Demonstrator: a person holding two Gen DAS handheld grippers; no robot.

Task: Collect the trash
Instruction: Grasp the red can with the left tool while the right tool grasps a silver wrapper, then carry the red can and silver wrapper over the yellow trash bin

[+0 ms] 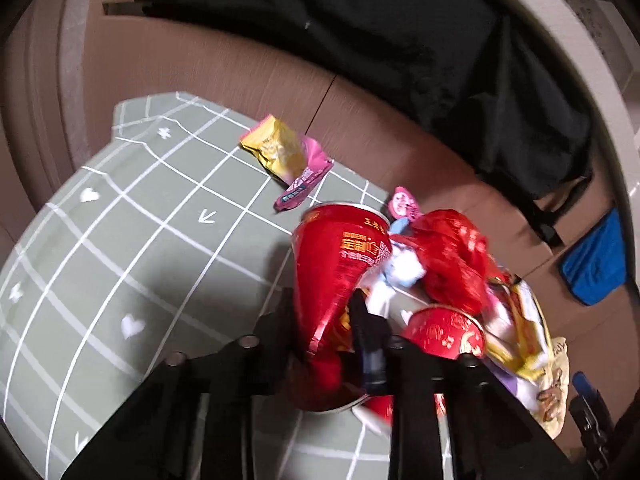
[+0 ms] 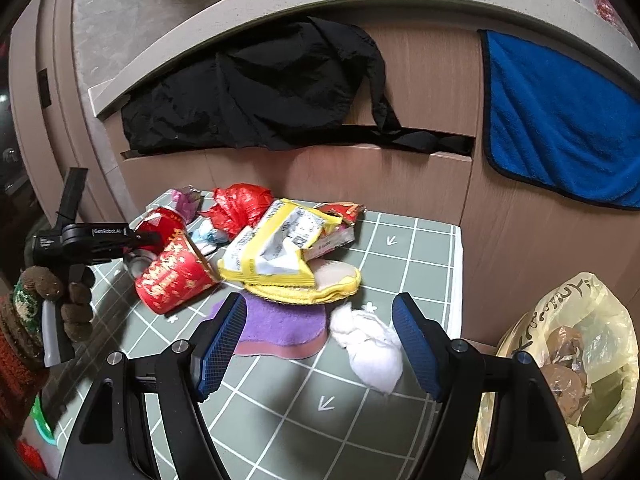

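The left gripper (image 1: 320,312) is pinched on a crushed red can (image 1: 340,256); its black fingers (image 1: 366,332) press the dented body from both sides, and the can lies tilted on the green gridded counter (image 1: 120,240). In the right wrist view the same gripper (image 2: 150,236) enters from the left, carried by a gloved hand (image 2: 68,296), with its tips on the can (image 2: 160,220). Just beside the can lie a red paper cup (image 2: 176,280) on its side, a crumpled red plastic bag (image 2: 236,204) and a yellow wrapper (image 2: 280,244), the wrapper resting over a yellow sponge (image 2: 320,288) and a purple cloth (image 2: 280,324). A yellow-and-pink snack packet (image 1: 288,160) lies apart from this pile, near the counter's far edge. The right gripper (image 2: 320,340) is spread wide, with nothing pressed between its blue-padded fingers (image 2: 224,336); a white crumpled tissue (image 2: 372,344) lies on the counter between them, closer to the right finger. A pale yellow trash bag (image 2: 580,360) stands open to the right of the counter, with brown waste inside. Behind the counter, a black garment (image 2: 260,100) and a blue towel (image 2: 560,120) hang over a wooden panel (image 2: 432,100).
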